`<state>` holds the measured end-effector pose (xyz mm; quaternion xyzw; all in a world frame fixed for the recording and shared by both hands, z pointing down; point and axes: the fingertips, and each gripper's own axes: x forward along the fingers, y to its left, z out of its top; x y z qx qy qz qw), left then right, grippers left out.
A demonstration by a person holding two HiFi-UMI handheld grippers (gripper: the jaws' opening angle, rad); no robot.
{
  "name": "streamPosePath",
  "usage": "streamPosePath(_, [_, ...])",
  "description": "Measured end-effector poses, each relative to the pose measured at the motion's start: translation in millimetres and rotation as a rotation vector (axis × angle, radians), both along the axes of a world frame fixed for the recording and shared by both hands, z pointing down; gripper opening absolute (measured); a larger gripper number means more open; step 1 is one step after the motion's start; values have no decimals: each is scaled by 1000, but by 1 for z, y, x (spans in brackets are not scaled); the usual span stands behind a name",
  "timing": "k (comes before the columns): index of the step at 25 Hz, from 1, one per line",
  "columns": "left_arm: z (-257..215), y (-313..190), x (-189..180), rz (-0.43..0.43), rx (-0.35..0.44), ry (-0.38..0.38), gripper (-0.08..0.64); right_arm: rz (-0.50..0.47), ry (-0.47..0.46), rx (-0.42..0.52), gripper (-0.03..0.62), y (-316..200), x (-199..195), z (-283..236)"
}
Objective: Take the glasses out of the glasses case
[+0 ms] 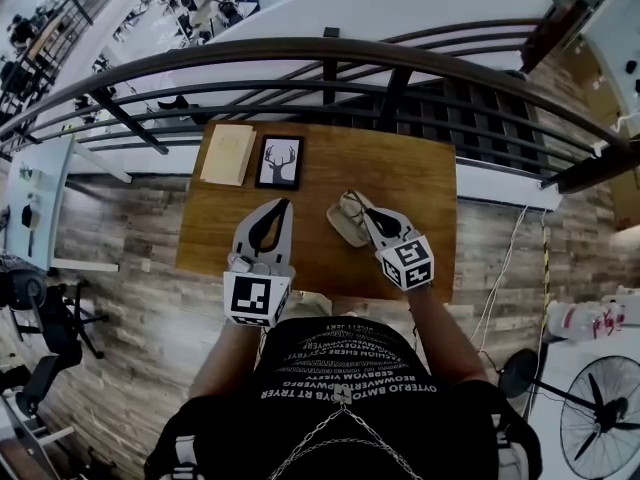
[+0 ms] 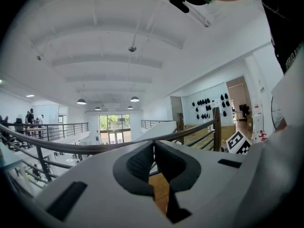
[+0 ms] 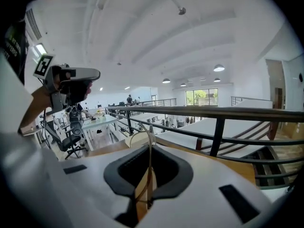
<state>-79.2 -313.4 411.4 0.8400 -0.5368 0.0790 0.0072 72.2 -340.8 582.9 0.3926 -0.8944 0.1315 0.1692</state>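
On the wooden table (image 1: 420, 183) lies an open beige glasses case (image 1: 346, 228). Just above it, my right gripper (image 1: 362, 211) is shut on thin-rimmed glasses (image 1: 353, 202). In the right gripper view the glasses' wire frame (image 3: 150, 139) runs upright between the closed jaws of that gripper (image 3: 149, 151) and sticks out past the tips. My left gripper (image 1: 281, 206) hovers over the table to the left of the case. Its jaws meet at the tips and hold nothing, as the left gripper view also shows of this gripper (image 2: 153, 146).
A framed deer picture (image 1: 279, 161) and a pale booklet (image 1: 228, 154) lie at the table's far left. A dark metal railing (image 1: 330, 63) runs just behind the table, with a drop to a lower floor beyond. A fan (image 1: 600, 418) stands at the lower right.
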Motion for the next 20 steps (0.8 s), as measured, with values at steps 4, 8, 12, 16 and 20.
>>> streamPosePath(4, [3, 7, 2, -2, -1, -3, 29, -8, -17, 38, 28, 7, 0, -21])
streamPosePath(8, [1, 11, 5, 0, -1, 0, 29, -17, -32, 70, 28, 12, -1, -42])
streamPosePath(12, [-1, 19, 7, 0, 3, 0, 28, -23, -50, 106, 28, 20, -1, -62])
streamPosePath(16, [-5, 28, 6, -4, 16, 0, 28, -30, -57, 162, 28, 32, -3, -86])
streamPosePath(20, [-7, 35, 7, -7, 25, -5, 29, -38, -59, 217, 28, 39, -3, -108])
